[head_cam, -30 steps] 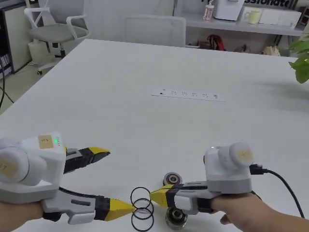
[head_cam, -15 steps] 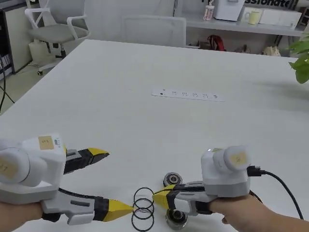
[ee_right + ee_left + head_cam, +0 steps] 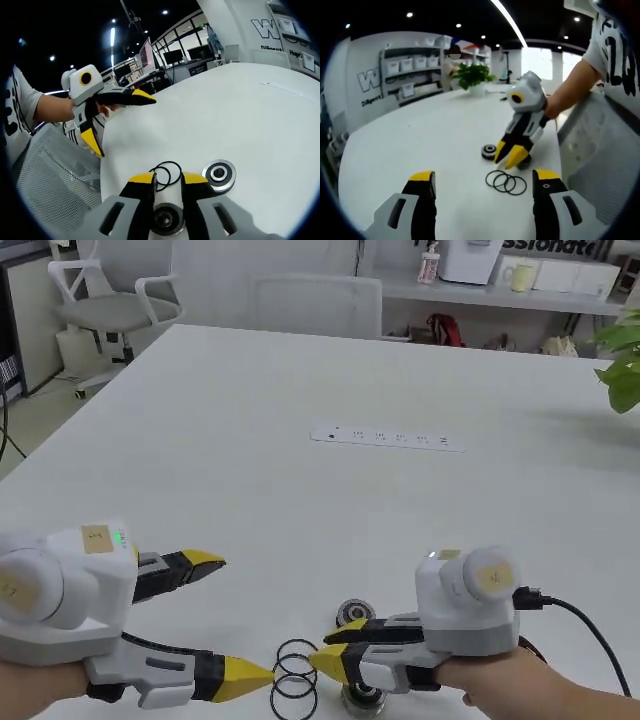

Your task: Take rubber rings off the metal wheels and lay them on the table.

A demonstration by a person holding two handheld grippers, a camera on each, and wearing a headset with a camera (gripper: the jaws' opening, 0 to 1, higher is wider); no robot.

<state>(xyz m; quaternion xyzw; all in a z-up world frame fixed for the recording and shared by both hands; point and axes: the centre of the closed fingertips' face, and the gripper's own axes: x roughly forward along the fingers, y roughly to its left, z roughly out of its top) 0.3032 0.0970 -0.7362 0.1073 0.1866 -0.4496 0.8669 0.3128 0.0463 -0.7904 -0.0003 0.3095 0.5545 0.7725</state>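
Three thin black rubber rings (image 3: 294, 676) lie overlapping on the white table (image 3: 300, 480), between my two grippers. My left gripper (image 3: 228, 618) is wide open just left of them, with nothing between its jaws; in its own view the rings (image 3: 506, 181) lie ahead. My right gripper (image 3: 326, 654) comes in from the right, and its jaws are closed against a metal wheel (image 3: 164, 218) that sits between them. The rings (image 3: 167, 173) lie just past its tips. A second metal wheel (image 3: 353, 613) lies flat on the table just behind, also seen beside the right gripper (image 3: 219, 175).
A white power strip (image 3: 385, 437) lies across the middle of the table. An office chair (image 3: 112, 302) and another chair (image 3: 316, 302) stand at the far edge, and a plant (image 3: 622, 358) sits far right. The near table edge is close to both hands.
My right gripper has dropped slightly and edged left over the near wheel. The left gripper, the rings and the other wheel have stayed put.
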